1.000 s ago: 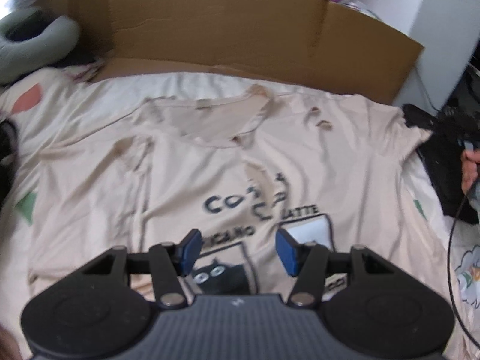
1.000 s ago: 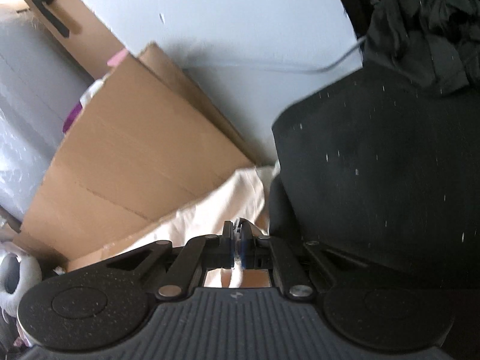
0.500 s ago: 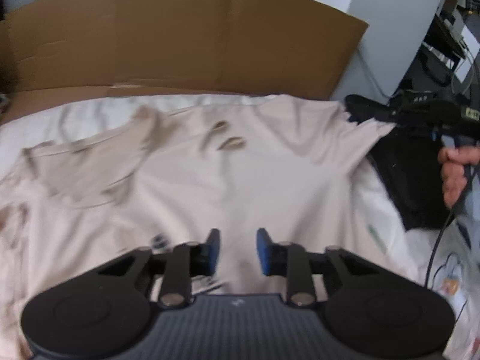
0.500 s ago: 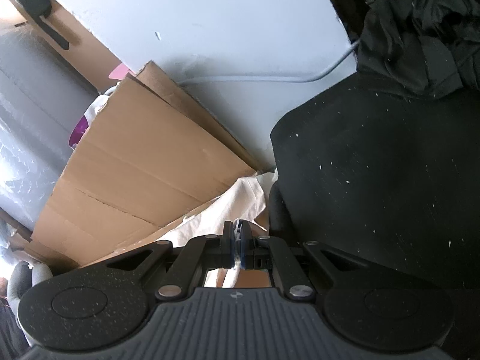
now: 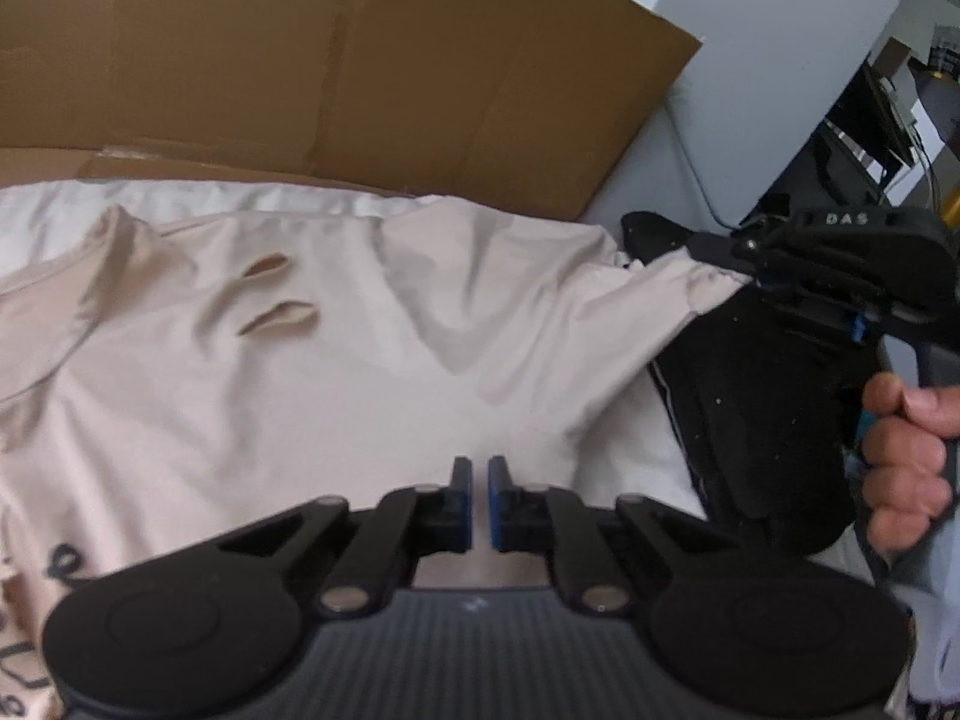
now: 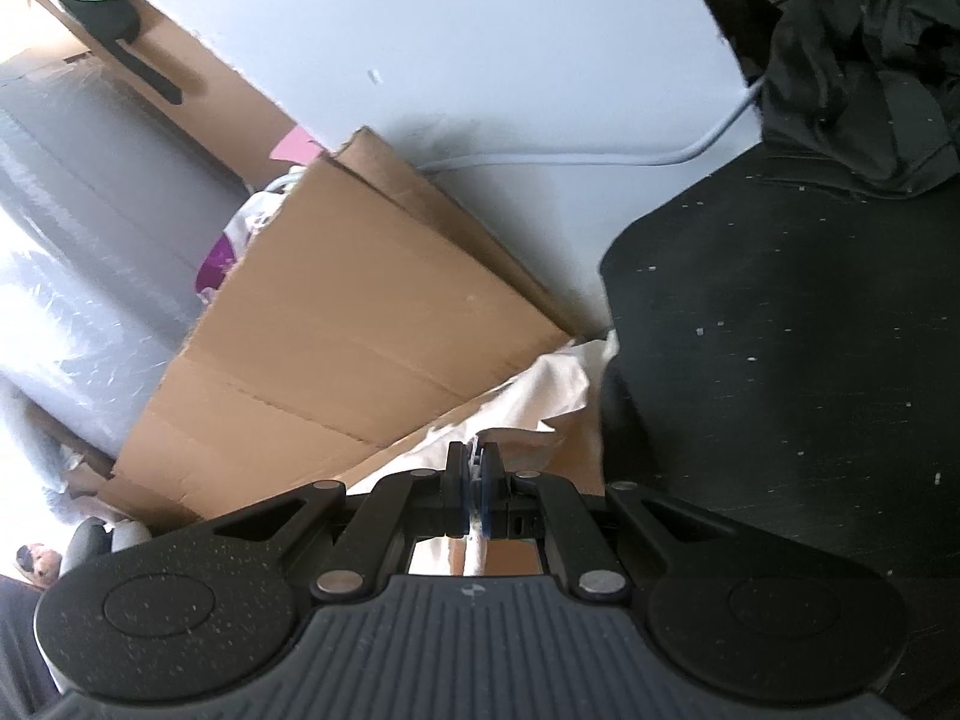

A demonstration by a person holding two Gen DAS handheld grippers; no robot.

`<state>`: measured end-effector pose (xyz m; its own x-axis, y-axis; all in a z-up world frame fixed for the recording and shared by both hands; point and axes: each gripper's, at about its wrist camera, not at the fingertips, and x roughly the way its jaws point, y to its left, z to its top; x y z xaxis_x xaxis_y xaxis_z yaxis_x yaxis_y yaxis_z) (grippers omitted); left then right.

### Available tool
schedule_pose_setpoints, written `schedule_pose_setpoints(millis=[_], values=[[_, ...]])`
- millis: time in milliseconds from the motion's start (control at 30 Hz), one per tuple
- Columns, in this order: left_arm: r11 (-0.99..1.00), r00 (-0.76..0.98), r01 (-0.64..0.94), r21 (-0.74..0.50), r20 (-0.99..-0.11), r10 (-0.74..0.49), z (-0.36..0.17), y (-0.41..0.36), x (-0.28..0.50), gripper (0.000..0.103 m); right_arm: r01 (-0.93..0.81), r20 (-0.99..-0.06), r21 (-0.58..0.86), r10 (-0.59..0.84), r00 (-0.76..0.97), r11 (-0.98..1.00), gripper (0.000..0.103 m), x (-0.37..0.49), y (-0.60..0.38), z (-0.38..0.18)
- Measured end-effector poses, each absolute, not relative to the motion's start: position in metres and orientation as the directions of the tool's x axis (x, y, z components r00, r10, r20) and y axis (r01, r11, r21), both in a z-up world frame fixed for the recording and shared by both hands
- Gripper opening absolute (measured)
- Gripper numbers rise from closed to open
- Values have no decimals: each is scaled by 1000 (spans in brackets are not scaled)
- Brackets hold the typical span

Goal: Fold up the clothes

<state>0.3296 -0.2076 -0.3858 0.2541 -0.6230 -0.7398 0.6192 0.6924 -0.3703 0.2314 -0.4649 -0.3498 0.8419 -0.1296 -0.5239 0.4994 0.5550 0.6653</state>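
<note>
**Sleeve pinched, left tool brought across**

Cardboard (image 5: 336, 60) is seen along the upper frame. Below it the beige T-shirt (image 5: 336, 372) is spread on the bed, its print now slid to the lower left. The left tool (image 5: 479, 501), wide apart a second ago, has been nearly closed over the shoulder cloth; whether fabric is caught cannot be told. At right, the sleeve (image 5: 690, 285) is held clamped by the right tool (image 5: 757, 279). A sleeve fold is judged imminent.

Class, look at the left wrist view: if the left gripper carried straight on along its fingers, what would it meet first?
Most likely the beige T-shirt lying just ahead of the left gripper, well before the cardboard. Depth is unclear; its tips may already touch the cloth.
</note>
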Motion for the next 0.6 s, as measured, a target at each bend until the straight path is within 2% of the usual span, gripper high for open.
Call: schedule_pose_setpoints(millis=[267, 600], values=[[692, 231, 574, -437, -725, -649, -399, -224, 328, 5, 429, -492, 691, -56, 869, 581, 1, 240, -452, -341], [723, 241, 508, -469, -728, -642, -414, -226, 324, 5, 298, -468, 707, 107, 877, 642, 1, 259, -414, -333]])
